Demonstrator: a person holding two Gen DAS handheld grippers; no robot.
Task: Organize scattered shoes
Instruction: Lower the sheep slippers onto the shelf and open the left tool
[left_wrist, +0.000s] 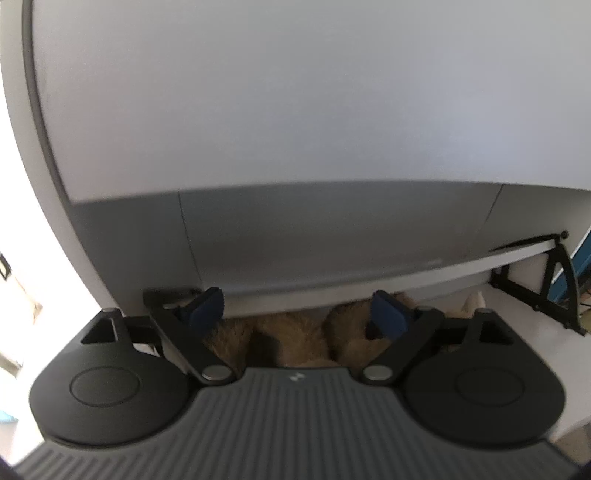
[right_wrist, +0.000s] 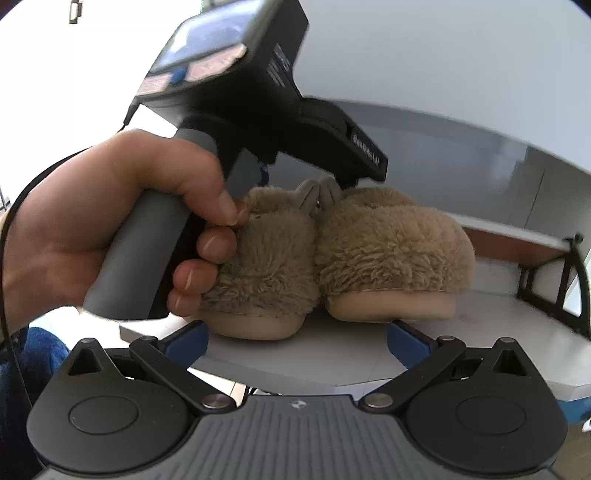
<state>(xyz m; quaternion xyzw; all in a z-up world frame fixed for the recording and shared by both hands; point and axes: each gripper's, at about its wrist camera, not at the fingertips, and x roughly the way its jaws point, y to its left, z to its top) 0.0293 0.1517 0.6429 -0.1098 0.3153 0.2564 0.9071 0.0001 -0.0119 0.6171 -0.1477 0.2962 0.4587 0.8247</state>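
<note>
Two tan fluffy slippers (right_wrist: 332, 258) sit side by side on a white shelf (right_wrist: 498, 325), the left gripper (left_wrist: 299, 314) spread above them, its holder's hand (right_wrist: 110, 229) blocking the gaping right gripper (right_wrist: 299, 343).

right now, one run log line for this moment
slippers: paired on shelf | left hand-held gripper: open over slippers | right hand-held gripper: open, empty

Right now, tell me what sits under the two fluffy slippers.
A white shelf carries both fluffy slippers, side by side on tan soles. The shelf's patch beneath them is hidden.
</note>
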